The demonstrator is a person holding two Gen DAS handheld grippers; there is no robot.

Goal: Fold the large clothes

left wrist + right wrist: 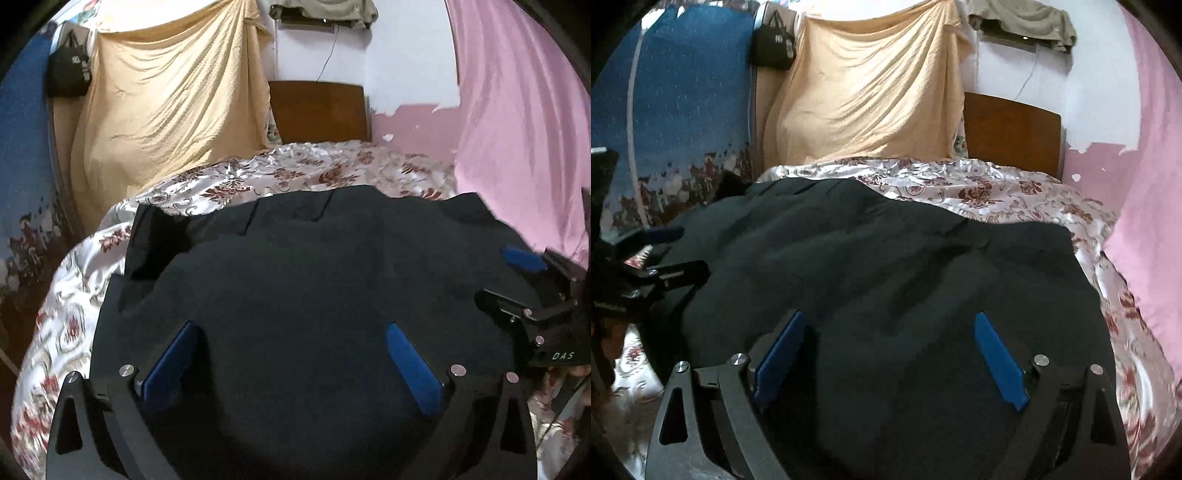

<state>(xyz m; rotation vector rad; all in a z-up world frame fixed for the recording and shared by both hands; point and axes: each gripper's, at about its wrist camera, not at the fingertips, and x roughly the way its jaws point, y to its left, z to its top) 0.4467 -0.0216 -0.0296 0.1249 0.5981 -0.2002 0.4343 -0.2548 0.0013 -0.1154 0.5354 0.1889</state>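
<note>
Dark garment [295, 266] spread flat on the bed [74, 295], directly ahead of both tongs.

Its long side runs across you, between left tongs [291, 365] and right tongs [890, 358]; both stand open over it, gripping nothing, equally near its front edge.

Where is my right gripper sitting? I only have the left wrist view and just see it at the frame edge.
Observer: The right gripper is open over the dark garment, nothing pinched.
Operator: What's beyond the garment's right edge?
Observer: Bare floral bedspread, then a pink cloth hanging beside the bed.
Operator: And the left gripper from that side?
Observer: The left gripper shows at the garment's left edge, fingers apart.
</note>
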